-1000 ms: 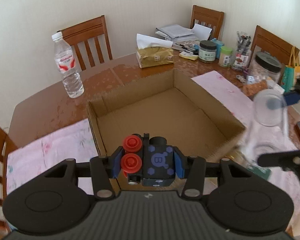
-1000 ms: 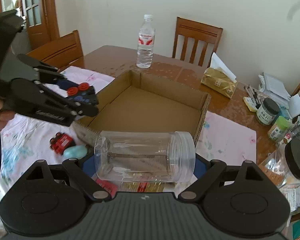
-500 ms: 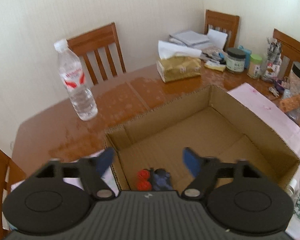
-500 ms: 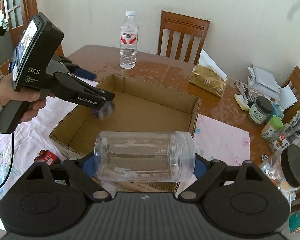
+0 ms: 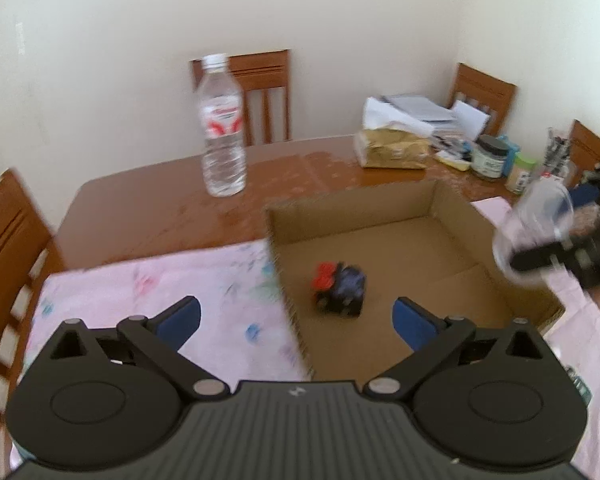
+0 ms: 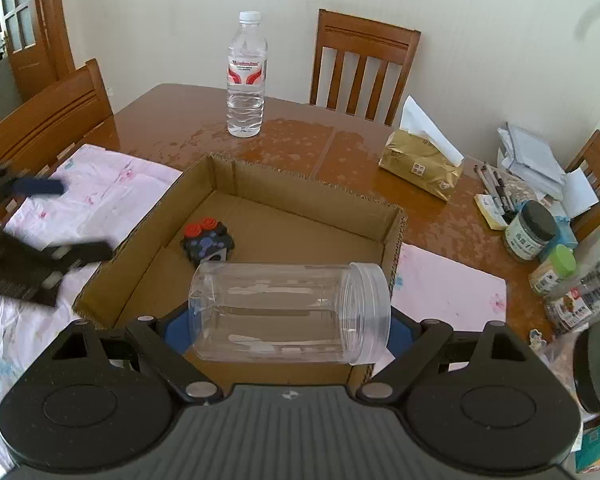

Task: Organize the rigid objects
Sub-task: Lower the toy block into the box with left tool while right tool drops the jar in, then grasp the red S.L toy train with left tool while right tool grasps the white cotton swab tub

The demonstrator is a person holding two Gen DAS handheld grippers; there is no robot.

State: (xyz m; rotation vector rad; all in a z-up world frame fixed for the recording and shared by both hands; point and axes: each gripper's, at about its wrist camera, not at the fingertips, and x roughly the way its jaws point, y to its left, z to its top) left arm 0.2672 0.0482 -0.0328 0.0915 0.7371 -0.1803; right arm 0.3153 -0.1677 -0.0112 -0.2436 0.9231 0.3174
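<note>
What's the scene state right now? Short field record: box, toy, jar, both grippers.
box: open cardboard box on the table, beside a pink cloth
toy: black toy with red knobs lying on the box floor, nothing touching it
jar: clear jar, no lid, sideways, over the box's near edge
left gripper: jaws have just been opening, now wide, nothing between them
right gripper: shut on the jar
outside box: water bottle, tissue pack
</note>
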